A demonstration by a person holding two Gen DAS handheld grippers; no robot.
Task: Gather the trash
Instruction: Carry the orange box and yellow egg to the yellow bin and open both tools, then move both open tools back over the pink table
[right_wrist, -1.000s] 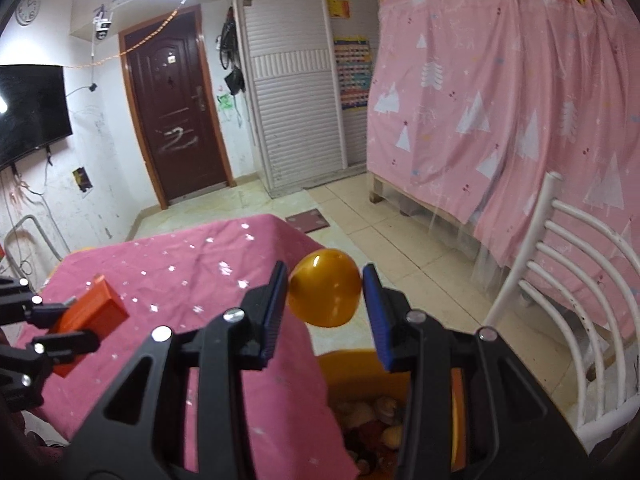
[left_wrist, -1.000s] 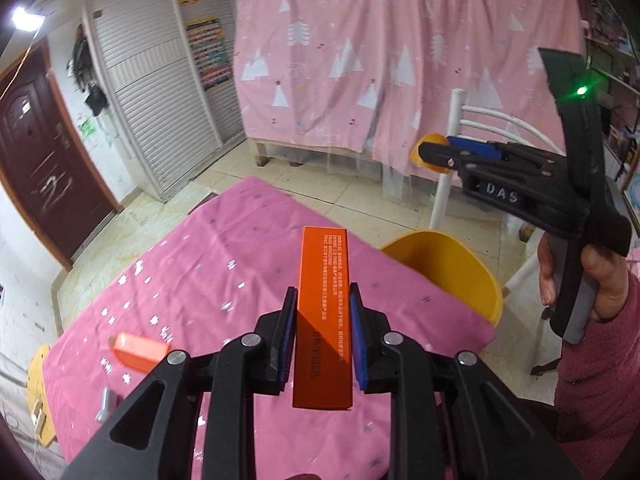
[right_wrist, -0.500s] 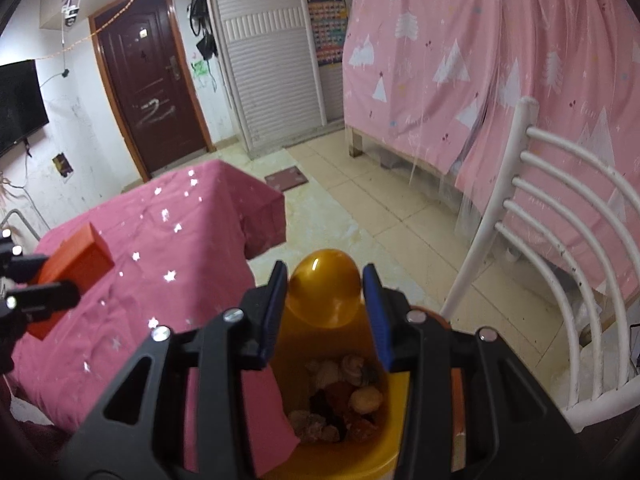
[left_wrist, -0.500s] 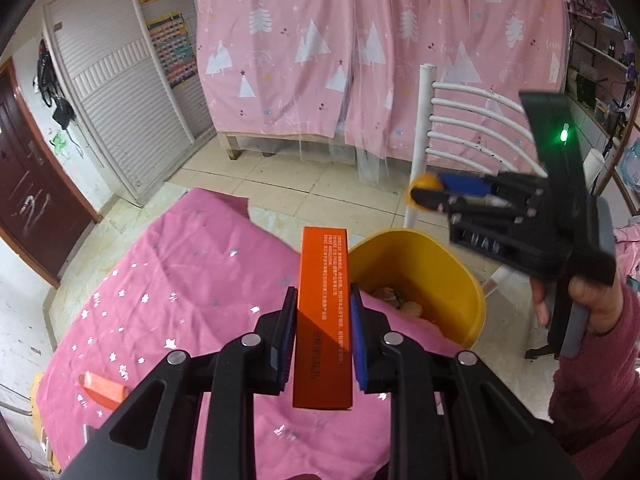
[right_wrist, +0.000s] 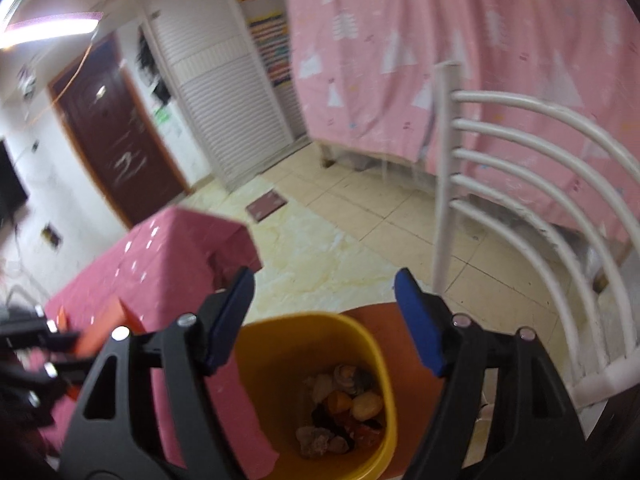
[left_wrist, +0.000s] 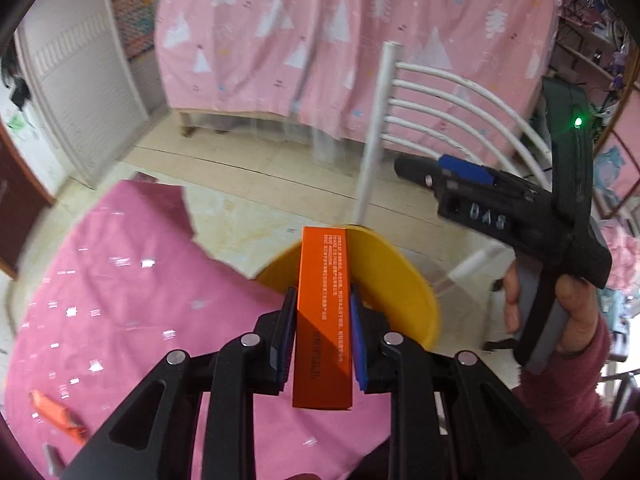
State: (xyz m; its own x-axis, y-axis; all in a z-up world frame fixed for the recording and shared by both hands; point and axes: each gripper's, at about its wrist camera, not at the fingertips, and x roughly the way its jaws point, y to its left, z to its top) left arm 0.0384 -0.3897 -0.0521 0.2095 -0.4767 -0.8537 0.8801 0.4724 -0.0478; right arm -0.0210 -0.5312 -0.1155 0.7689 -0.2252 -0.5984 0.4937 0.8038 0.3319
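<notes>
Two handheld tools over a yellow trash bin (right_wrist: pixel 308 384).
The left tool (left_wrist: pixel 323 320) clamps an upright orange box (left_wrist: pixel 323 320); the right tool (right_wrist: pixel 326 316) gapes wide, empty, directly above the bin.

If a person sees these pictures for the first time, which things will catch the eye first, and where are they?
First comes the orange box, held upright between the jaws of the left gripper above the pink tablecloth. Next is the yellow bin directly under the open, empty right gripper, with trash lying at its bottom. Behind both hangs the pink curtain printed with white trees.
</notes>
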